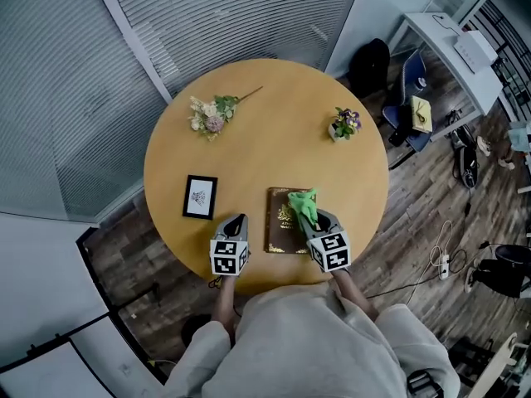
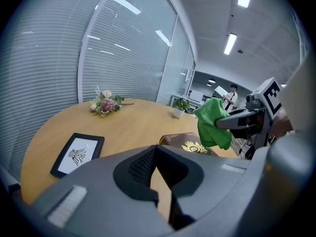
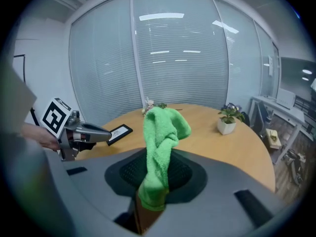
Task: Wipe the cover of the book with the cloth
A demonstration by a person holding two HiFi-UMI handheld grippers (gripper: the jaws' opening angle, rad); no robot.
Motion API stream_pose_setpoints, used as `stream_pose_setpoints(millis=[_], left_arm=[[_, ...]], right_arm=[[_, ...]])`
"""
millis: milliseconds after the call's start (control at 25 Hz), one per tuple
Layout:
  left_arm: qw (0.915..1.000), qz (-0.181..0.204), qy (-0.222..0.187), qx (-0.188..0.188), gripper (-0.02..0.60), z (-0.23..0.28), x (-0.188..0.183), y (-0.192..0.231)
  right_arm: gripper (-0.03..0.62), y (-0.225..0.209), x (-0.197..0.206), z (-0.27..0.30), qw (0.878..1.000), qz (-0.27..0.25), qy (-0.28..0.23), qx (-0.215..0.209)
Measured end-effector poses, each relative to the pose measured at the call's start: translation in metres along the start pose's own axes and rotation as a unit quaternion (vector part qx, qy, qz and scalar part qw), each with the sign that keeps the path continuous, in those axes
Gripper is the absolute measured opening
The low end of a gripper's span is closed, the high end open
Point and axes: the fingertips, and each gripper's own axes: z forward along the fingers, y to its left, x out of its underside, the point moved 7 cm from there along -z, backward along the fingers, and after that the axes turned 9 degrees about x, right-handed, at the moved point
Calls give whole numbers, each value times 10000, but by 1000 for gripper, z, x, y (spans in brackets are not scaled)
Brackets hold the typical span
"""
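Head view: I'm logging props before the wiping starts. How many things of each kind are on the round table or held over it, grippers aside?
book: 1
green cloth: 1
framed picture: 1
flower bunch: 1
potted plant: 1
Total: 5

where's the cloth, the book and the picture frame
cloth (image 1: 304,206), head view, middle of the bunched fabric
book (image 1: 279,226), head view, bare left part of cover
picture frame (image 1: 200,197), head view, centre of print

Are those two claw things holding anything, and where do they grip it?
The right gripper pinches a green cloth by one end; the rest bunches beyond its jaws. The left gripper holds nothing.
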Motion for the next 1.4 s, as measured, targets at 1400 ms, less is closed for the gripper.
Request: stream_pose_setpoints(millis=[1400], left_arm=[[9970, -331, -83, -690, 11, -26, 16, -16]], right_arm=[[98, 44, -24, 82, 9917, -624, 356, -1070]])
